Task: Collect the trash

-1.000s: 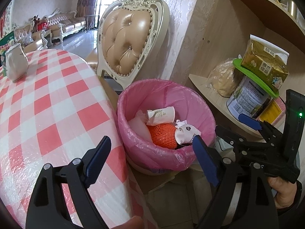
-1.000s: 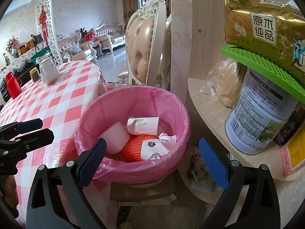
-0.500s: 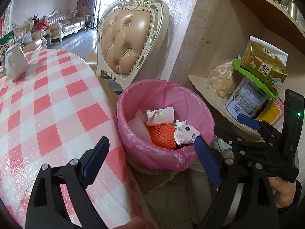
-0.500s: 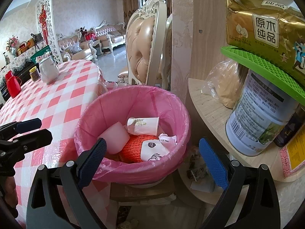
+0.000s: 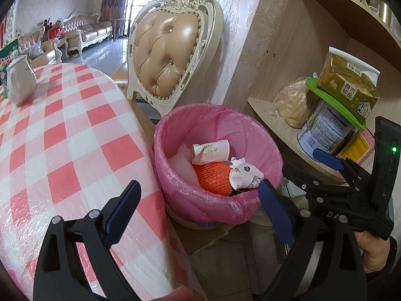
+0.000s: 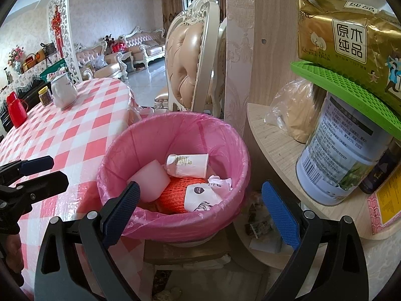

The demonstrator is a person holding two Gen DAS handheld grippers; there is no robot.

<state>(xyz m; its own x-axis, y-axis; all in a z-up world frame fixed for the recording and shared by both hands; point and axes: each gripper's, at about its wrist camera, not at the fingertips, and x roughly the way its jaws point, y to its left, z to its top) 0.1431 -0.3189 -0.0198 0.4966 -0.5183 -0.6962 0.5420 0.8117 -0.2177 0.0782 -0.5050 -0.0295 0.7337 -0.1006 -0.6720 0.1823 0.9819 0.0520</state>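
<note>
A bin lined with a pink bag [image 5: 213, 208] [image 6: 180, 223] stands between the table and the shelf. In it lie a crumpled paper cup [image 5: 211, 150] [image 6: 188, 165], an orange foam net [image 5: 213, 178] [image 6: 173, 195], a white foam block [image 6: 150, 184] and a second crushed white cup [image 5: 244, 175] [image 6: 200, 197]. My left gripper [image 5: 198, 195] is open and empty, near the bin's front rim. My right gripper [image 6: 200, 197] is open and empty, in front of the bin. Each gripper shows in the other's view, the right [image 5: 325, 173] and the left [image 6: 37, 173].
A round table with a red-and-white checked cloth [image 5: 62, 130] [image 6: 75, 125] carries a white jug [image 5: 20, 80] [image 6: 62, 92], a jar [image 6: 45, 96] and a red flask [image 6: 16, 109]. A padded chair [image 5: 170, 57] stands behind the bin. A wooden shelf [image 6: 275, 148] holds a tin [image 6: 343, 155], tissue pack [image 6: 351, 42] and bag.
Both views have shifted very slightly. The bin's contents have not moved and both grippers stay open.
</note>
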